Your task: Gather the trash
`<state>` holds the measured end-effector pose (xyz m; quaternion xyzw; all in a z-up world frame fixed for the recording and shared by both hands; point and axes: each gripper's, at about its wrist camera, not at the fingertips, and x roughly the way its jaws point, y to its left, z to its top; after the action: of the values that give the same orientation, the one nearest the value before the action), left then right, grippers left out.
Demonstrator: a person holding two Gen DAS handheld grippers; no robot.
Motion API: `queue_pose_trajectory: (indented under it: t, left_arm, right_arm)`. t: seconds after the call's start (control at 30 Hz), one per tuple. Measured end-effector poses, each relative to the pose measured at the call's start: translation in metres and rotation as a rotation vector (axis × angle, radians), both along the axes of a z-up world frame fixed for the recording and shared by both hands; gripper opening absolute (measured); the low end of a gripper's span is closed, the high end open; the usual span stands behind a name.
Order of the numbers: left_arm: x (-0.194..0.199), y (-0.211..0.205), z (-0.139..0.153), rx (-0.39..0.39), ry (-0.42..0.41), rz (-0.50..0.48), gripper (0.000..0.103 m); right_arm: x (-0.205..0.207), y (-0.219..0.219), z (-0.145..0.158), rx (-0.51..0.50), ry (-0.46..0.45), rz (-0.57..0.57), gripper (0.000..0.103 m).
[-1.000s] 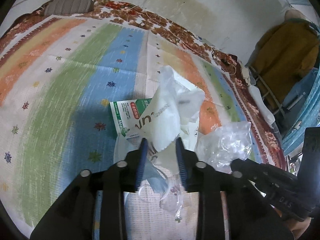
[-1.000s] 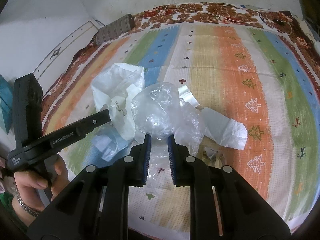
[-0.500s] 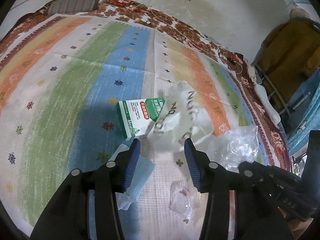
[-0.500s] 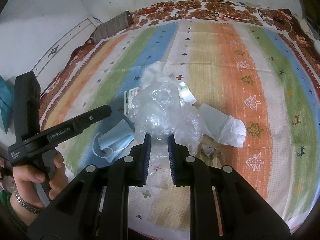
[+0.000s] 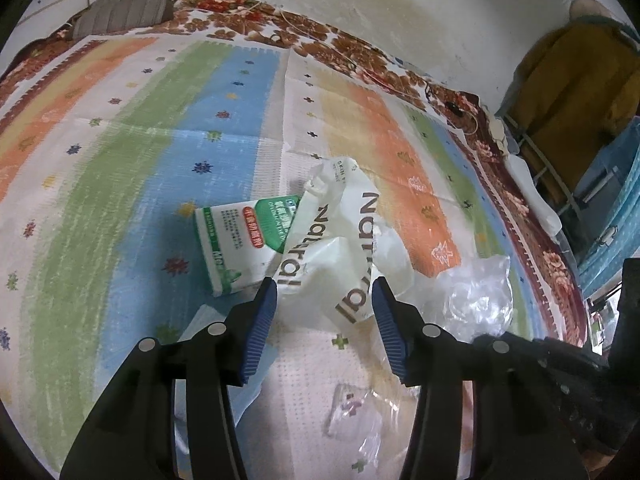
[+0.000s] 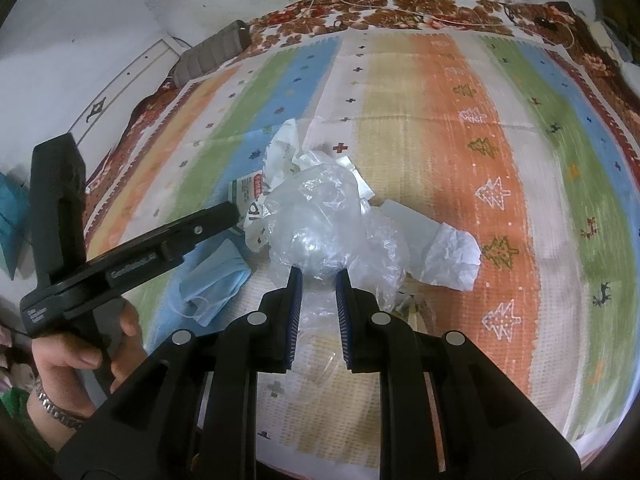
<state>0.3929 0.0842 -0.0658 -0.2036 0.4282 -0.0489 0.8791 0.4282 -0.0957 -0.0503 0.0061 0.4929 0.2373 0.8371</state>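
Left claw (image 5: 324,304) has just been opening: jaws now stand well apart, and the white printed plastic bag (image 5: 340,248) that was pinched between them a second ago has dropped out onto the striped bed cover (image 5: 120,184). The bag now lies just ahead of the tips, its near edge between them, with no pad pressing on it, so call it released. Going left to right from that claw: green-and-white tissue pack (image 5: 244,248) ahead-left, touching the bag's left edge; blue face mask (image 6: 212,280) beside and partly under the left finger; small clear wrapper (image 5: 352,408) below the claw, close to the camera; then the crumpled clear plastic bag (image 6: 332,232) off to its right. Right claw (image 6: 318,280) is unchanged, clenched narrow on the lower fold of that clear bag, film visible between the pads. Crumpled white paper (image 6: 440,252) sits right of that claw, touching the clear bag. My read: the left drop was a consolidate move, the trash is now one pile in front of both claws. Nothing looks bagged yet; the tissue pack, mask, wrapper and paper are all loose. Likely next for the left claw is another loose piece.
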Motion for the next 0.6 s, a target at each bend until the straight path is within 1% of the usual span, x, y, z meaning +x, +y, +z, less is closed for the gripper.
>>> queue_pose_trajectory:
  t: [0.17, 0.27, 0.33, 0.43, 0.47, 0.5, 0.53, 0.6]
  left_arm:
    - [0.015, -0.010, -0.004, 0.010, -0.014, -0.019, 0.051]
    - [0.024, -0.009, -0.008, 0.011, -0.016, 0.004, 0.051]
    - [0.029, -0.009, -0.014, -0.006, -0.007, -0.003, 0.048]
    - [0.032, -0.017, -0.017, 0.052, -0.018, -0.030, 0.037]
    - [0.033, -0.018, -0.017, 0.063, -0.018, -0.033, 0.031]
    - [0.034, -0.017, -0.019, 0.066, -0.017, -0.030, 0.017]
    - [0.033, -0.015, -0.019, 0.073, -0.017, -0.020, 0.007]
    - [0.031, -0.011, -0.017, 0.084, -0.028, 0.003, 0.004]
  right_arm:
    - [0.001, -0.001, -0.003, 0.008, 0.015, 0.000, 0.016]
    - [0.002, -0.001, -0.006, 0.008, 0.020, 0.001, 0.016]
    - [0.002, -0.001, -0.007, 0.003, 0.022, 0.004, 0.016]
    - [0.003, -0.002, -0.009, -0.001, 0.025, 0.005, 0.016]
    - [0.004, -0.002, -0.009, 0.000, 0.027, 0.005, 0.016]
    - [0.003, -0.002, -0.009, -0.001, 0.026, 0.004, 0.016]
    - [0.004, -0.002, -0.009, -0.001, 0.025, 0.005, 0.016]
    - [0.004, -0.002, -0.009, -0.003, 0.021, 0.005, 0.016]
